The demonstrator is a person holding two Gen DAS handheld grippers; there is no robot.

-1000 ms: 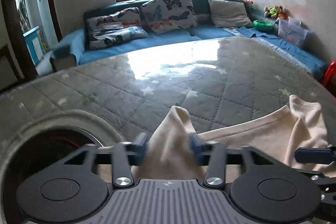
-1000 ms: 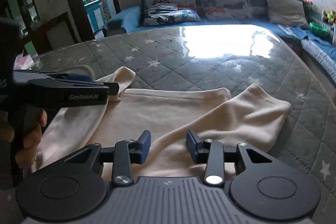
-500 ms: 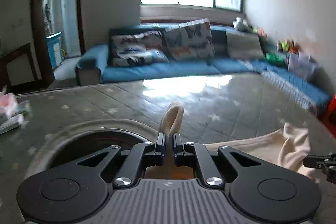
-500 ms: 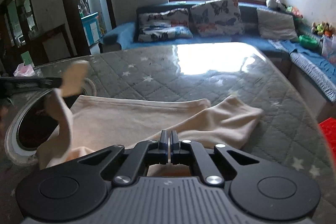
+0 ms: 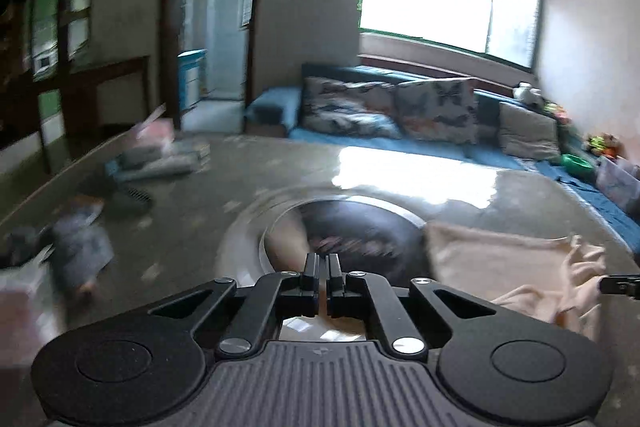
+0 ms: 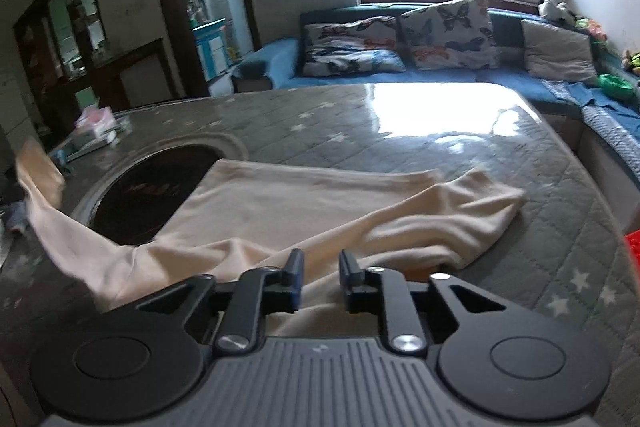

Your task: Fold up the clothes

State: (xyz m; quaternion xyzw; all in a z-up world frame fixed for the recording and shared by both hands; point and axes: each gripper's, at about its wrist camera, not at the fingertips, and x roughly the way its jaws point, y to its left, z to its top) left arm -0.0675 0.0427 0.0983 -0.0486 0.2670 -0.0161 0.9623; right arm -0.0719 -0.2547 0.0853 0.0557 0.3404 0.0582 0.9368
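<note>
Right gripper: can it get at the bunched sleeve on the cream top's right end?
Probably yes. The right gripper, jaws opening with cloth between them, sits over the cream top; the sleeve lies just ahead on the table, nothing in between.

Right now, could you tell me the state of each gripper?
Left gripper: shut, apparently holding the sleeve.
Right gripper: opening, cloth between its jaws, not gripped.

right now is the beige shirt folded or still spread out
Not folded. The beige shirt lies mostly spread on the quilted table, its right end bunched and a sleeve pulled off to the left.
</note>
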